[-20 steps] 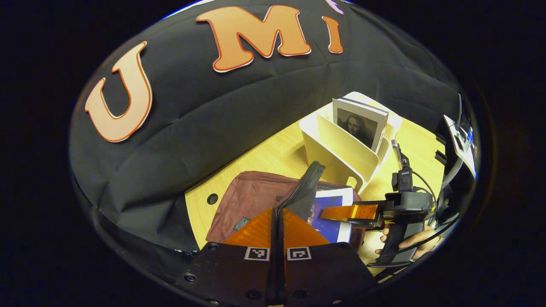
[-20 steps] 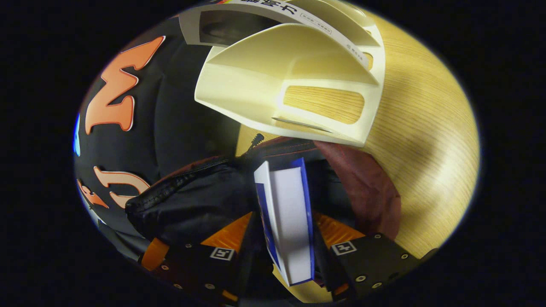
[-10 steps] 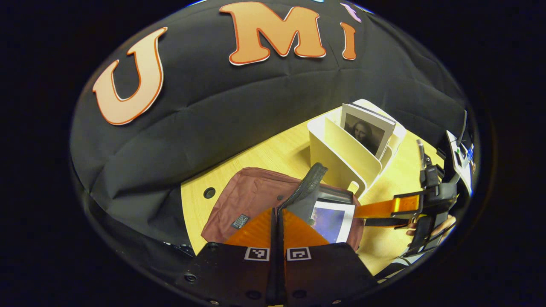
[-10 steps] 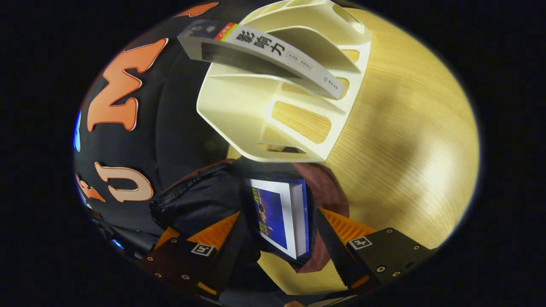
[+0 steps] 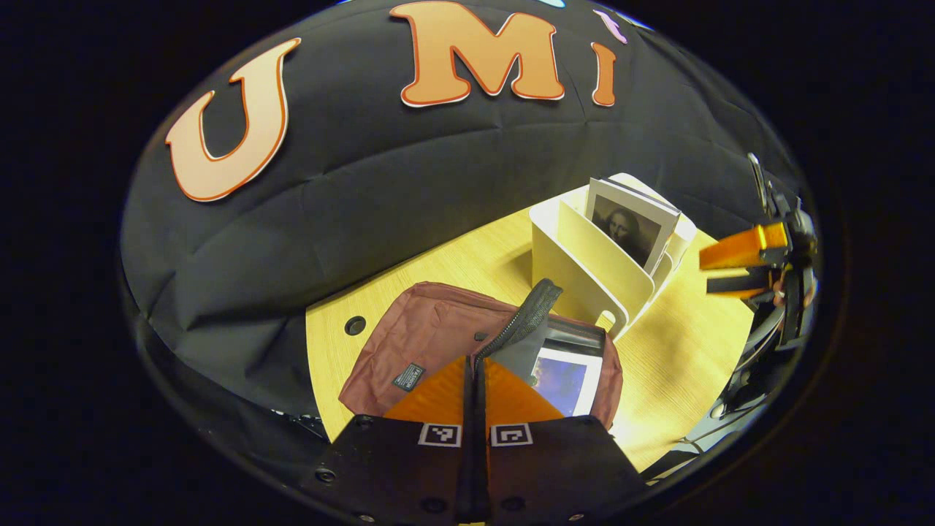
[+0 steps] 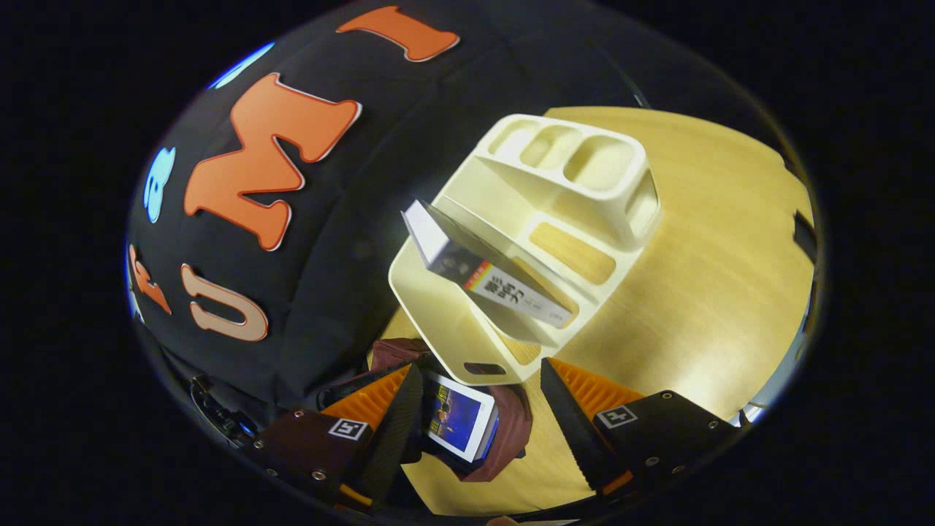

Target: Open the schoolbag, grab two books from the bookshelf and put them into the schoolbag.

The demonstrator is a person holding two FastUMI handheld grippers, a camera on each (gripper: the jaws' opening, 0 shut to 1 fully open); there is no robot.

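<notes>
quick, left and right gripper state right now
left gripper: shut on the schoolbag flap.
right gripper: open, holding nothing, above the blue book.

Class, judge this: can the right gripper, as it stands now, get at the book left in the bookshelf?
Probably yes: the right gripper is open, and the book sticks out of the bookshelf with nothing between them.

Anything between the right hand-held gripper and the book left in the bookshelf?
No. In the right gripper view, the open hand-held gripper looks across to the book; just the bookshelf wall intervenes.

1 book in schoolbag, bookshelf beside
</notes>
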